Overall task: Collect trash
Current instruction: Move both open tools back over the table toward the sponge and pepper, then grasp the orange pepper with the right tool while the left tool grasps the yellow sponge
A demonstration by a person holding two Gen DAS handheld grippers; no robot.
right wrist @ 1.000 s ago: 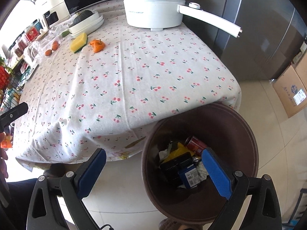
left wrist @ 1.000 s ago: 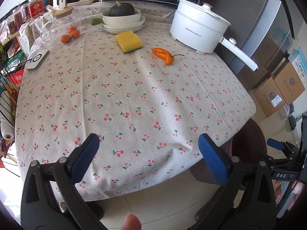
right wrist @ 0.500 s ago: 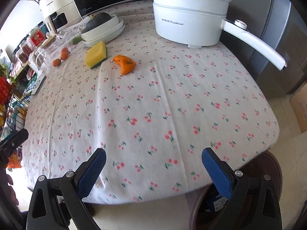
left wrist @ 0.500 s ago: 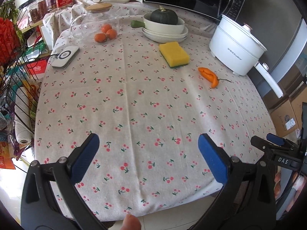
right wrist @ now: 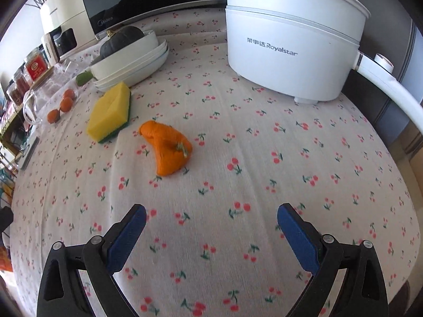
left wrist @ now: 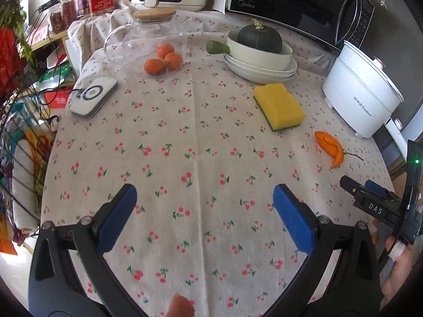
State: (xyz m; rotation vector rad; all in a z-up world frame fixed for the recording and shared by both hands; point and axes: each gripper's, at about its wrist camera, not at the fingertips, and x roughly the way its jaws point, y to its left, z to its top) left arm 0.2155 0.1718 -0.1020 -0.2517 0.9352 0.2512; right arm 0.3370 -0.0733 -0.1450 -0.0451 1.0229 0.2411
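Our cherry-print tablecloth (right wrist: 264, 158) carries kitchen goods we judge worth keeping: the white lidded electric pot (right wrist: 290, 47), the stacked white dishes (right wrist: 137, 63) holding a dark green squash (right wrist: 121, 41), the yellow sponge (right wrist: 109, 112). The shrivelled orange pepper (right wrist: 168, 152) looks like trash, lying just beside the sponge. Our right gripper (right wrist: 211, 227) faces it, jaws wide and empty, ready to close in; our left gripper (left wrist: 205, 211) hovers equally wide, holding nothing.

My table (left wrist: 198, 158) wears a cherry-print cloth — on it lie an orange pepper (right wrist: 168, 149), a yellow sponge (right wrist: 109, 112), stacked white bowls (left wrist: 260, 62), three tangerines (left wrist: 164, 59), a white electric pot (right wrist: 290, 42) and a flat white device (left wrist: 93, 96).
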